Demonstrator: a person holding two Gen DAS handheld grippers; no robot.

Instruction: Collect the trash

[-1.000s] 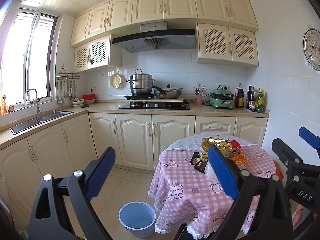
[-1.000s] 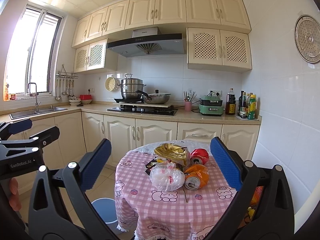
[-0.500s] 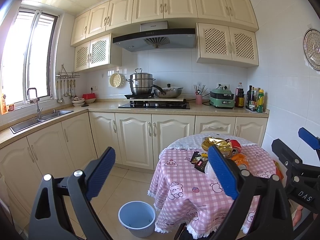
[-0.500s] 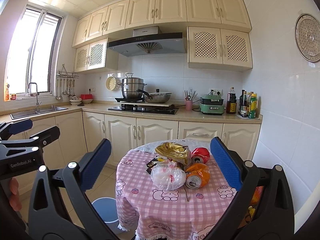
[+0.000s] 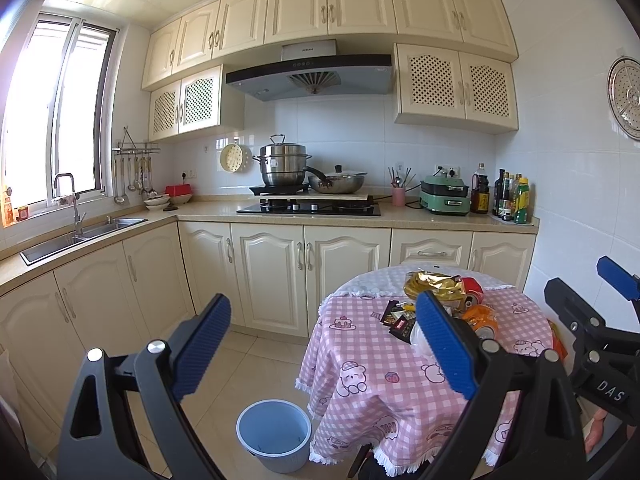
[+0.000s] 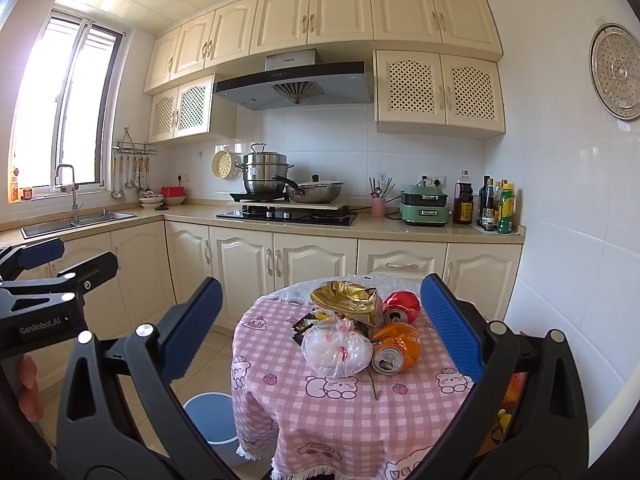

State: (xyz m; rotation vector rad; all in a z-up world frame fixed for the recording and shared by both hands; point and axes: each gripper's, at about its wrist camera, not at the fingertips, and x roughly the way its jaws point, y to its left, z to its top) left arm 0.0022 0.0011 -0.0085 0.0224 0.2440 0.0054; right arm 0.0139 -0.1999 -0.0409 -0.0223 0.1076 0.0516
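Above the floor, short of the table (image 6: 340, 412) | left gripper (image 5: 324, 350) level, spread, empty | right gripper (image 6: 320, 328) level, spread, facing trash pile (image 6: 360, 332) | bin (image 5: 274, 436) below

A round table (image 6: 340, 412) is standing before the counter (image 6: 384, 232). Two cans (image 6: 394, 346) are lying right of a plastic bag (image 6: 336, 350), a foil bag (image 6: 346, 300) behind them. A bin (image 5: 274, 434) is sitting on the floor left of the table.

My left wrist camera faces the kitchen counter (image 5: 280, 216) from table-left; my right sits nearer the round table (image 6: 340, 408); both share it.
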